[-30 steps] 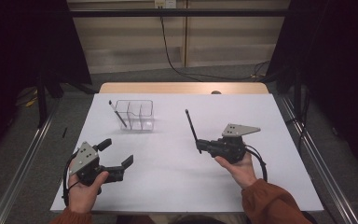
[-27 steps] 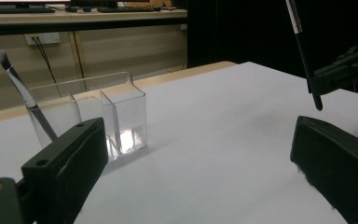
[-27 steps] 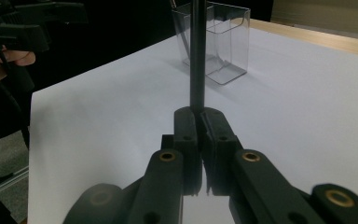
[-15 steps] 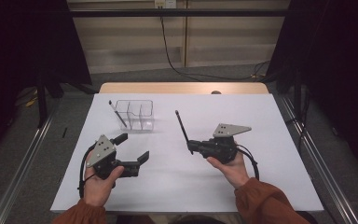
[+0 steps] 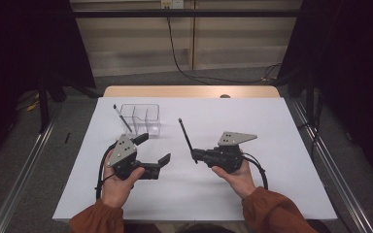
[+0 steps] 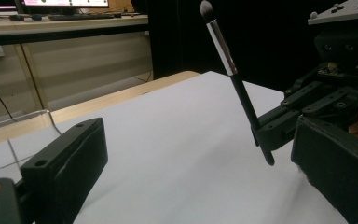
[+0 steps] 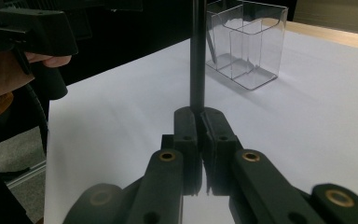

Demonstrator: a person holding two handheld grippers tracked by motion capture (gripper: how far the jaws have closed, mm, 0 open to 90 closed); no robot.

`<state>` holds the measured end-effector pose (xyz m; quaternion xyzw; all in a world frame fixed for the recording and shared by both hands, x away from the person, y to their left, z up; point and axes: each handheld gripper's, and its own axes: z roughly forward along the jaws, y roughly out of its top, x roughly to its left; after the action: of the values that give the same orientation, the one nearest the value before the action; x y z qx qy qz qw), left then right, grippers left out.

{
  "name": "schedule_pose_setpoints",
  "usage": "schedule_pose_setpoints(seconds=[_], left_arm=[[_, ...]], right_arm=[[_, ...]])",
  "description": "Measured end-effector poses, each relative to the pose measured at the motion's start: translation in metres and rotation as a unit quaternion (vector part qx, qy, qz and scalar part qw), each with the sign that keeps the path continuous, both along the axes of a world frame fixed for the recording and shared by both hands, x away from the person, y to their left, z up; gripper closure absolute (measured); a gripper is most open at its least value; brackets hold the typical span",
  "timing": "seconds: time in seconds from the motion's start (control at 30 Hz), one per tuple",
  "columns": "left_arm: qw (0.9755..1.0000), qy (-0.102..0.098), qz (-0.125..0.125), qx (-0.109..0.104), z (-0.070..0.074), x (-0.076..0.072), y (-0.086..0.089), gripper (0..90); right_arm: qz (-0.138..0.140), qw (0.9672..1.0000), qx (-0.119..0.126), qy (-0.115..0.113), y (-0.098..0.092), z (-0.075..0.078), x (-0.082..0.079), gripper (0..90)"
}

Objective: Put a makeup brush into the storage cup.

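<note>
Right gripper [image 5: 194, 156]: my jaws are pinched tight on the makeup brush [image 5: 186, 137], gripping its lower handle.
Makeup brush: held upright-tilted above the middle of the white table [image 5: 272, 131], bristles at the far end.
Left gripper [image 5: 153, 148]: my jaws stand wide apart, nothing between them, near the table's left.
Clear organiser [image 5: 141, 116]: far left, a second brush [image 5: 121, 116] leaning in it.

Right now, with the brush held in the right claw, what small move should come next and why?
Probably carry the right claw toward the clear organizer. It is shut on the makeup brush, bristles up, apart from the organizer, where another brush leans. The left claw is open, holding nothing.
</note>
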<state>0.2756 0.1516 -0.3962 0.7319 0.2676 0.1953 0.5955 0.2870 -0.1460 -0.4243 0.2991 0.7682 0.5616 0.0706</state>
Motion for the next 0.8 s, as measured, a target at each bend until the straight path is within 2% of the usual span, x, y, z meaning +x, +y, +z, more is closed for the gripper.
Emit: schedule_pose_setpoints(seconds=[0.37,0.43,0.5,0.57,0.63,0.8], left_arm=[[0.9998,-0.001,-0.017,-0.012,0.004,0.008,-0.02,3.5],[0.9999,-0.008,-0.007,0.0,0.004,0.009,-0.023,3.4],[0.9998,0.005,-0.017,-0.009,0.002,0.01,-0.026,3.4],[1.0,-0.003,-0.007,0.003,0.002,0.009,-0.029,3.4],[0.9999,0.004,-0.008,-0.005,0.003,0.01,-0.031,3.6],[1.0,0.0,-0.009,-0.002,0.007,0.013,-0.039,7.0]], right_arm=[[0.003,1.0,0.006,-0.002,0.001,0.001,0.0,84.7],[0.002,1.0,0.007,-0.002,0.0,0.001,-0.001,84.7],[0.003,1.0,0.006,-0.001,0.0,0.001,-0.001,84.7],[0.004,1.0,0.004,0.0,0.001,0.0,-0.001,84.7],[0.006,1.0,0.002,0.001,0.002,-0.001,-0.001,84.7],[0.006,1.0,0.004,0.002,0.002,-0.002,-0.001,84.7]])
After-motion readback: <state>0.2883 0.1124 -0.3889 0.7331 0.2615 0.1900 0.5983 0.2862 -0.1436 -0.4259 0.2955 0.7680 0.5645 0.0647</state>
